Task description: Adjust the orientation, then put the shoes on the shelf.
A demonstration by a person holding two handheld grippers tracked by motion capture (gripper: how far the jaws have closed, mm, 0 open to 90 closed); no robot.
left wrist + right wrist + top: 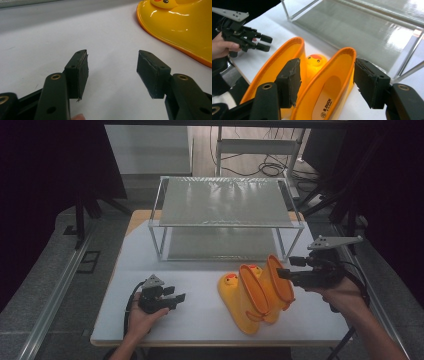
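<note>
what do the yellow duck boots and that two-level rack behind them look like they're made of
The boots look like glossy moulded rubber or soft plastic: smooth yellow surfaces with bright highlights, orange rims, moulded duck faces on the toes. The rack seems to be a pale metal frame with grey, slightly shiny shelf panels; whether those are metal, mesh or plastic I can't tell.

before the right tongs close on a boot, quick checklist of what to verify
1. Right tongs open: ok.
2. Pads straddle one boot only: not ok; near boot sits between them, but the left pad lies in front of the far boot.
3. Pads at the boot's rim: cannot tell.
4. Left tongs open and apart from the boots: ok.
5. Rack shelves free: ok.
</note>
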